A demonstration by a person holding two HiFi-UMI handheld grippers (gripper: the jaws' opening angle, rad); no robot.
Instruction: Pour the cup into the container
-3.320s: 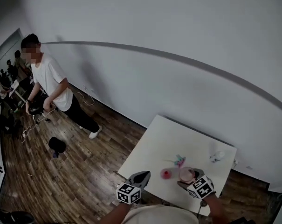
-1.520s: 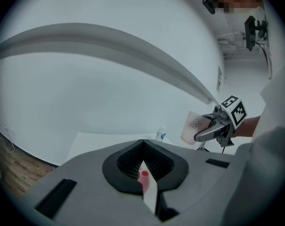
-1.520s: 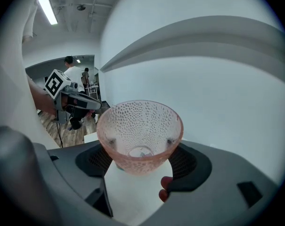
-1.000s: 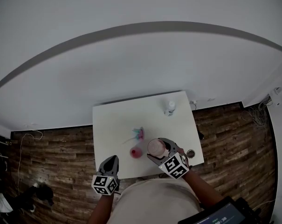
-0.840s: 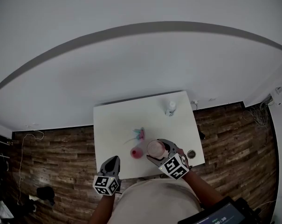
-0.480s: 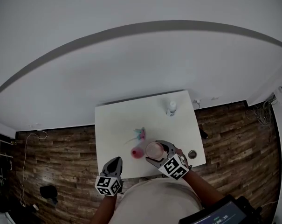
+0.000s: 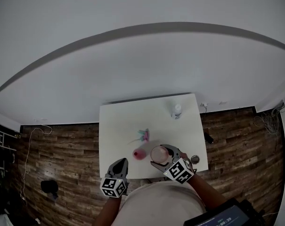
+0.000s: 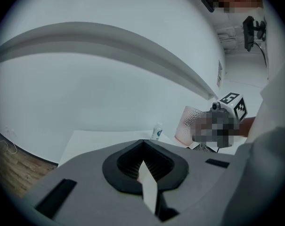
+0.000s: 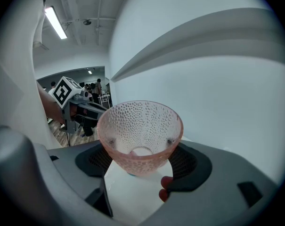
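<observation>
We pinch the pink cup upright in the right gripper so nothing spills; the left gripper hangs closed, empty.

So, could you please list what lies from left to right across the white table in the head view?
left gripper, small red round container, pink dimpled glass cup, small white bottle, small dark round object

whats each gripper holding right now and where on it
The right gripper holds the pink cup by its lower sides, one of the jaws on each side. The left gripper holds nothing.
</observation>
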